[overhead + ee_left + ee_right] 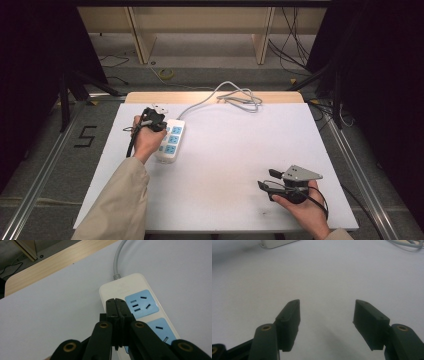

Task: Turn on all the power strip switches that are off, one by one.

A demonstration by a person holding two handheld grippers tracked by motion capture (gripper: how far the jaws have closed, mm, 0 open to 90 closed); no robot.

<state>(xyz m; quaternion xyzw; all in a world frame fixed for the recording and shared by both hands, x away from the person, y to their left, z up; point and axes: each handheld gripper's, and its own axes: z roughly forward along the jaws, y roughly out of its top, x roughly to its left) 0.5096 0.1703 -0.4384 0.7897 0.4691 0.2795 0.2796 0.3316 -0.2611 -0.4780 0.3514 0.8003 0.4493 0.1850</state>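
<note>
White table (240, 165): left gripper (116, 300), jaws pressed together, hovers over strip (125, 285), probably about to press; right gripper (325, 315) spread, idle.

left gripper (117, 301): closed, empty | over power strip (130, 290) | white table (50, 315)

The power strip (170, 141) lies on the table's (225, 165) left half. My left gripper (152, 120) is just left of it, its cable (235, 95) behind it, my right gripper (280, 186) well right.
</note>
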